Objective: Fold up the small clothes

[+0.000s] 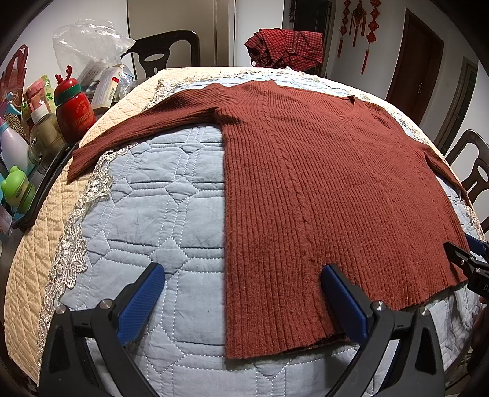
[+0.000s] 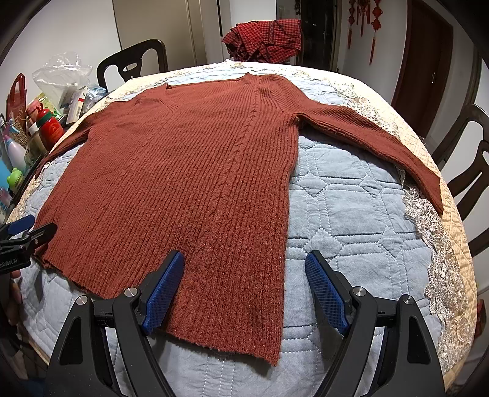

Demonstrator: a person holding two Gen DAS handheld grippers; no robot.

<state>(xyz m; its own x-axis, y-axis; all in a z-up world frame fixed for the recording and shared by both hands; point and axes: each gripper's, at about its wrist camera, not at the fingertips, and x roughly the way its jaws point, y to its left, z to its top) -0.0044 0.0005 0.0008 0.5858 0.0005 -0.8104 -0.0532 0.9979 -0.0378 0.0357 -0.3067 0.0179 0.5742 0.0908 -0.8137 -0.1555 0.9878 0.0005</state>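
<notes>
Rust-red ribbed sweater [image 1: 305, 183] lies flat, sleeves spread; left gripper [image 1: 241, 302] and right gripper [image 2: 244, 290] fingers open.

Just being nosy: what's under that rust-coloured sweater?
The sweater lies flat on a blue quilted cover with a lace-trimmed beige border. What the sweater and quilt hide beneath them, including the table itself, cannot be seen.

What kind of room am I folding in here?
Most likely a home dining room: the sweater lies on a quilted table cover, with dining chairs around it and red knot ornaments on the wall.
</notes>
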